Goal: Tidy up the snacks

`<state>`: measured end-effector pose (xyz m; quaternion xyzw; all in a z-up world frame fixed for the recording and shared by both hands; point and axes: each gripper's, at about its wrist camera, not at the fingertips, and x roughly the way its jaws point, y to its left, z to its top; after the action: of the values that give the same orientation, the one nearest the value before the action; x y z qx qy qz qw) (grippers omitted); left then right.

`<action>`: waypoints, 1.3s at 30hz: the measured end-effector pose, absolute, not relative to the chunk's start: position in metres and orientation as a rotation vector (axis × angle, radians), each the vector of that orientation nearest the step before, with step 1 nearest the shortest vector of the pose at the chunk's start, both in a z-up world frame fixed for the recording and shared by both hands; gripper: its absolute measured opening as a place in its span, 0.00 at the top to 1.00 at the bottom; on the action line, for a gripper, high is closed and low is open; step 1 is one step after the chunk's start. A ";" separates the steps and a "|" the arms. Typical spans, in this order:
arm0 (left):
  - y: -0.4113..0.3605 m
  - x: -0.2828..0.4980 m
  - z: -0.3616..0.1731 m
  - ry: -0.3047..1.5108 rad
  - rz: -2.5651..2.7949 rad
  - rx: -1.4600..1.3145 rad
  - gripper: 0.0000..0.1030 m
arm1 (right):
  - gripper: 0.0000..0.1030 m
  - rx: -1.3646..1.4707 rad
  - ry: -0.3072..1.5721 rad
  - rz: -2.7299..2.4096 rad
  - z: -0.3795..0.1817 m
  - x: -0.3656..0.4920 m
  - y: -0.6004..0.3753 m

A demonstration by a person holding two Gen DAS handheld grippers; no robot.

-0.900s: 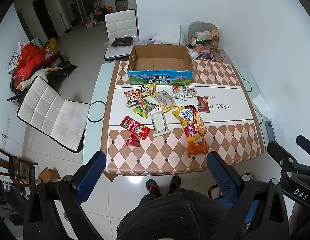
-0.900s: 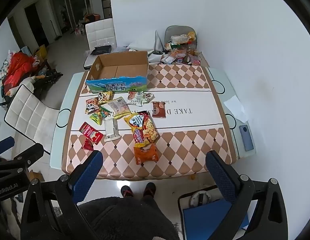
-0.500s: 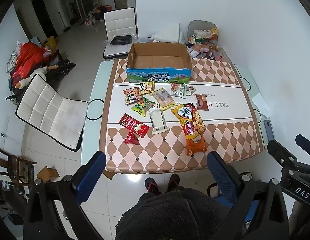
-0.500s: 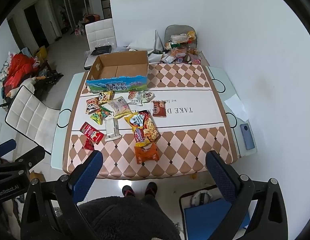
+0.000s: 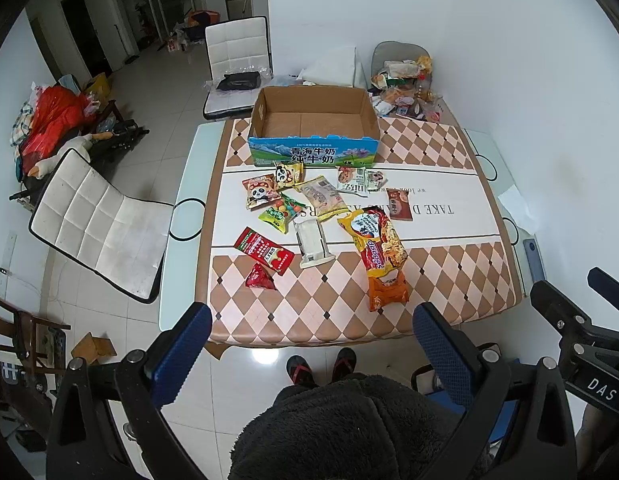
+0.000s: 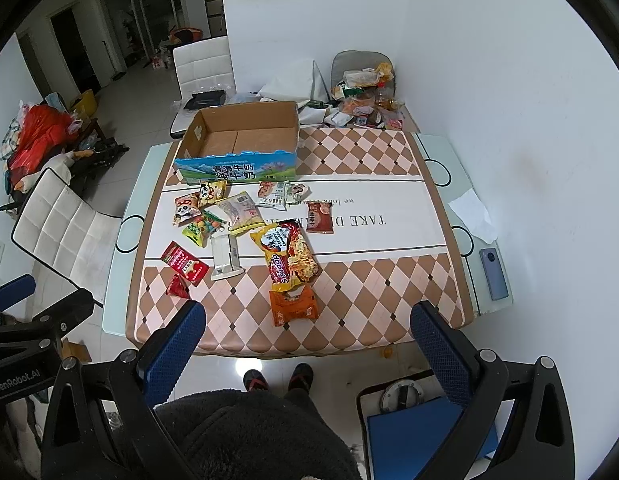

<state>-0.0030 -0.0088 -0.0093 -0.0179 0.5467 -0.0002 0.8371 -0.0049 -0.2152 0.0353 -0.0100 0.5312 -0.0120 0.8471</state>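
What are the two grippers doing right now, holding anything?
Left gripper: open wide, holding nothing, held above the floor short of the table.
Right gripper: open wide, holding nothing, likewise short of the snacks.

Left gripper fingers spread wide, right gripper likewise (both tilted downward)

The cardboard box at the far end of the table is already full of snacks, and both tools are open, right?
Not quite. The cardboard box is empty; the left wrist view shows its bare bottom. The snacks lie on the table in front of it. Both the left tool and right tool are open.
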 end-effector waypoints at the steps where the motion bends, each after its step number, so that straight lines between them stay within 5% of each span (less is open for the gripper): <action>1: -0.009 -0.003 -0.009 1.157 -0.001 -0.038 0.00 | 0.00 -0.020 1.119 -0.026 0.036 -0.005 -0.215; 39: -0.013 0.001 0.006 1.126 -0.008 -0.040 0.00 | 0.00 -0.015 1.087 -0.018 0.052 -0.005 -0.209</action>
<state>0.0014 -0.0130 0.0060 -0.0188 0.5335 -0.0037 0.8456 -0.0053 -0.2086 0.0521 -0.0072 0.5170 -0.0088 0.8559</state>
